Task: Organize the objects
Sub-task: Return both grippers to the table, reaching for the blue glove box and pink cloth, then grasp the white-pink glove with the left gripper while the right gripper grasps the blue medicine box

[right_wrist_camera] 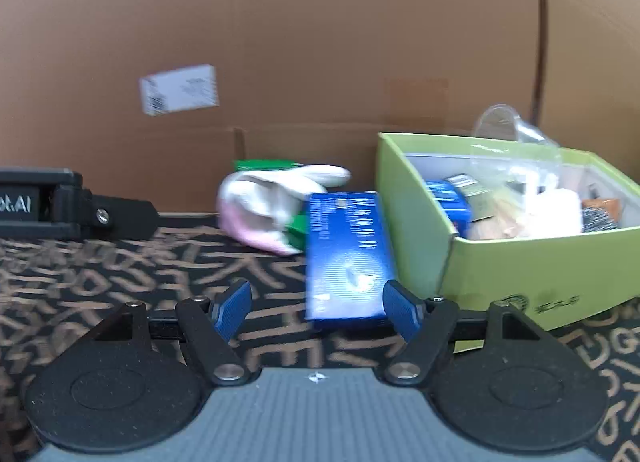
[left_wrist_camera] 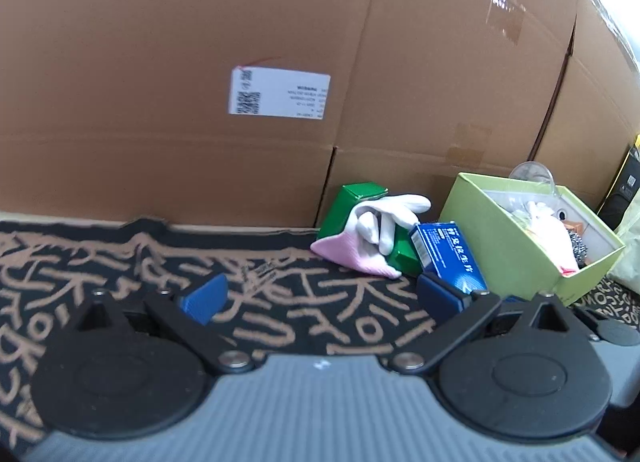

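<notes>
I've got both grippers low over the black cloth (left_wrist_camera: 280,302) with its tan lettering, and a wall of cardboard boxes (left_wrist_camera: 200,41) fills the background. My left gripper (left_wrist_camera: 320,298) has its blue pads spread wide, nothing between them, just bare patterned cloth ahead. Off to its right sits the pile: a green box (left_wrist_camera: 352,201) tilted against the cardboard, a pink and white glove (left_wrist_camera: 372,238) draped over it, and a blue box (left_wrist_camera: 448,254) leaning beside them, its far corner close to the light green open box (left_wrist_camera: 520,262). On the right wrist view, my right gripper (right_wrist_camera: 316,310) also has its fingers (right_wrist_camera: 232,314) apart, and the blue box (right_wrist_camera: 344,258) lies on the cloth between them; its near right corner sits right at the right pad, but the left pad stands clear of it, so no squeeze. The picture is blurred, so I can't tell whether that right pad actually touches. The light green open box (right_wrist_camera: 520,258) stands just right of the blue one, already stuffed with oddments, a clear plastic cup (right_wrist_camera: 504,125) poking up at the back.
</notes>
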The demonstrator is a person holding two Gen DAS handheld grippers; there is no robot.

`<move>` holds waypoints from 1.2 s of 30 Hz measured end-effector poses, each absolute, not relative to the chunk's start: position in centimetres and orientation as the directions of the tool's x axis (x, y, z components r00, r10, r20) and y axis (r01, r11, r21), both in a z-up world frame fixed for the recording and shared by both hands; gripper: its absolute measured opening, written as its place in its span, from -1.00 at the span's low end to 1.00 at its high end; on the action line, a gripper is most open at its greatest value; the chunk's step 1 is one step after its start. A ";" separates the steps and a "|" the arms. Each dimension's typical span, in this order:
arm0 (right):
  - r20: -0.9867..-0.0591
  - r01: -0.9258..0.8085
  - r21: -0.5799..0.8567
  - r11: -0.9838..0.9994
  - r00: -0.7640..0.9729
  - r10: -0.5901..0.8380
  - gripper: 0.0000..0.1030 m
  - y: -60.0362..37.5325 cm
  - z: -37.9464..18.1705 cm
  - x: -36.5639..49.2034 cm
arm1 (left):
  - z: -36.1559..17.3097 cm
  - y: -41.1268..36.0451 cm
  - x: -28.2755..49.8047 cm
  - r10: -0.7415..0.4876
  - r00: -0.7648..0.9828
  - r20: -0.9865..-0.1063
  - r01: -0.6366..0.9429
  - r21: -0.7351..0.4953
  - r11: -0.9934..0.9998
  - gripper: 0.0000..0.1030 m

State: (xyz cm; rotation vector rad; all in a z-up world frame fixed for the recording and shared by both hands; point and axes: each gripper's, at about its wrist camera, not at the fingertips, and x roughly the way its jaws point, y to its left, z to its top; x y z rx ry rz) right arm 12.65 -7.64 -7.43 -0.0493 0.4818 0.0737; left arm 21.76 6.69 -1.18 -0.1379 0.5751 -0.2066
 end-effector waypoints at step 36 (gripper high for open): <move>-0.603 -0.198 0.041 0.979 0.777 0.182 0.39 -10.2 -7.3 1.1 | -3.0 7.0 14.8 -0.325 0.714 -0.620 0.378 -0.049 0.924 0.51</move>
